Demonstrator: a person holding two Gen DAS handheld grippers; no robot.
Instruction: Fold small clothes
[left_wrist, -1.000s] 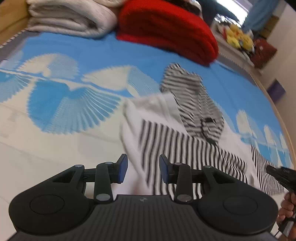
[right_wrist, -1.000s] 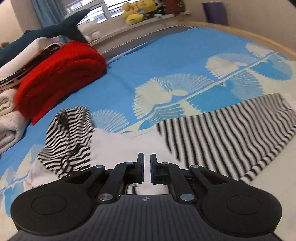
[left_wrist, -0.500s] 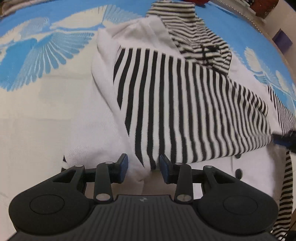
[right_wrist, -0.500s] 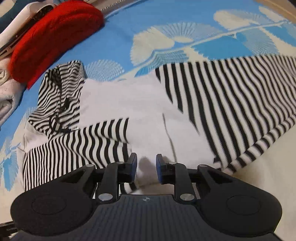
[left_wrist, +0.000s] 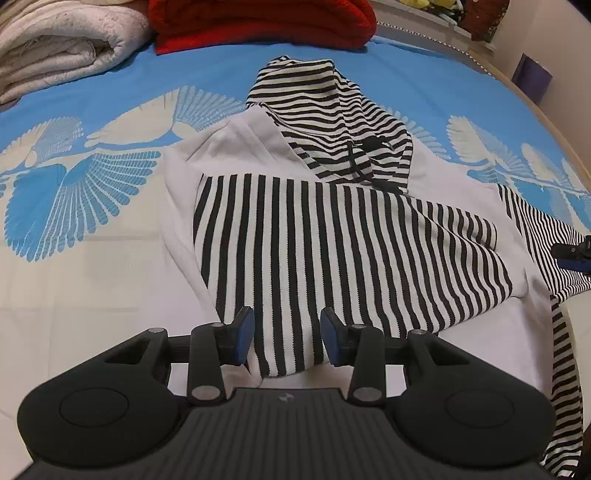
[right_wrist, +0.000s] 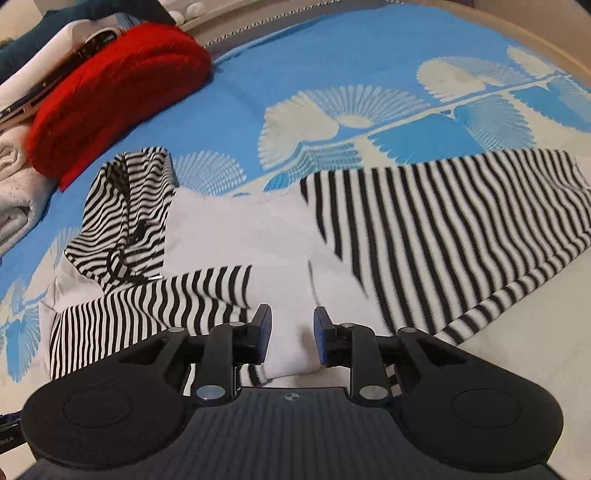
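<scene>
striped hoodie (left_wrist: 332, 240) lies mid-bed (left_wrist: 110, 295), one sleeve folded across its white body. left gripper (left_wrist: 284, 341) fingers parted over the sleeve cuff; right gripper (right_wrist: 291, 338) fingers parted over the white hem.

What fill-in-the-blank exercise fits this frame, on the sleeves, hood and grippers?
1. The left sleeve lies folded across the white ____.
2. The hood has black and white ____.
3. Both the left gripper and the right gripper are ____.
4. The right sleeve is not yet ____.

Missing: body; stripes; open; folded
</scene>
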